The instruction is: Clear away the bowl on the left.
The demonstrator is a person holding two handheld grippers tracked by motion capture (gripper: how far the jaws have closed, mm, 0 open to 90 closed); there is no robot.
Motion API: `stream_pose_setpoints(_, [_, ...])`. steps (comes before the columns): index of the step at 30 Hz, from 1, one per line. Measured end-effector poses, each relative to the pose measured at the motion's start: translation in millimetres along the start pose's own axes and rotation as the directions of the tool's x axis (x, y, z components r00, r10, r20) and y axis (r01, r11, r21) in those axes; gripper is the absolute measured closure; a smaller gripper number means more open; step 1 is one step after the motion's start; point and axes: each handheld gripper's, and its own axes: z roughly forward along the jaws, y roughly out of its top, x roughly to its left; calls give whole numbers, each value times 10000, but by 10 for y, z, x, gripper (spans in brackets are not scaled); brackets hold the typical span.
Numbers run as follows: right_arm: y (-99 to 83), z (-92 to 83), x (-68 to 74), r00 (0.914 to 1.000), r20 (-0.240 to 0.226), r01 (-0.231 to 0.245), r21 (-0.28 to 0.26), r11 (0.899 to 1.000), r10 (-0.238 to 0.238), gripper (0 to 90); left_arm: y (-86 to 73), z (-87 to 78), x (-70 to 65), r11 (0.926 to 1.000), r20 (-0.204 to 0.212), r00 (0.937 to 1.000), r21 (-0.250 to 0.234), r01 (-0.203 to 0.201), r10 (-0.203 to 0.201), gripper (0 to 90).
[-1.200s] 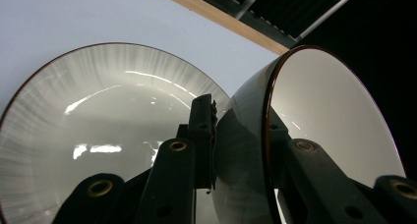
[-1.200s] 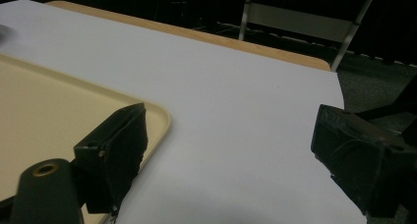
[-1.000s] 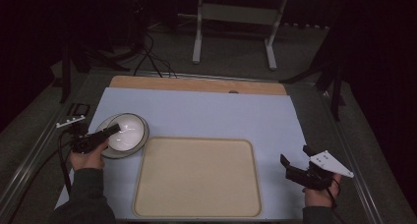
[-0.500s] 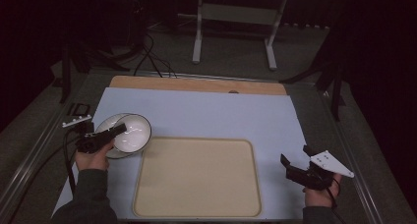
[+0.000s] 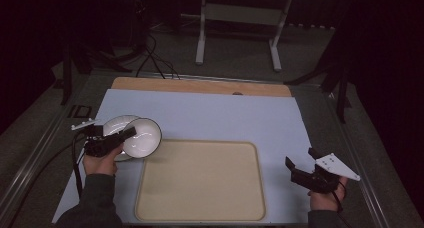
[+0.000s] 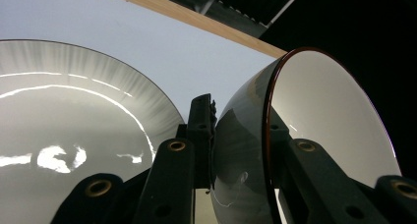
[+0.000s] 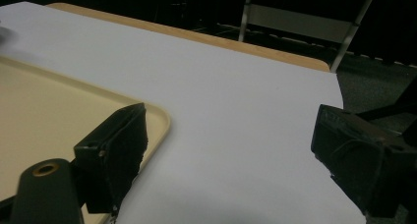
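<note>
One bowl [image 5: 142,137] is clamped by its rim in the left claw [image 5: 122,135] and held tilted above one plate [image 5: 114,125] near the bench's left edge. Its placing on the single tray [image 5: 200,180] is judged outstanding. The right claw [image 5: 301,164] is held released, empty.

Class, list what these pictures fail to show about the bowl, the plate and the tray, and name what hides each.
- Bowl: its foot, left gripper view, cut off by the bottom edge and the left gripper jaws.
- Plate: its right part, high view, behind the bowl.
- Tray: near corner, right gripper view, behind a jaw of the right gripper.
</note>
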Motion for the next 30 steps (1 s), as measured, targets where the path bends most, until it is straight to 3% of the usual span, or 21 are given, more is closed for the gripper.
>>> stream_pose_setpoints(30, [1, 0, 3, 10000, -7, 15, 19, 10000, -15, 136, -111, 142, -271, 9963, 578, 9969, 634, -573, 536, 749])
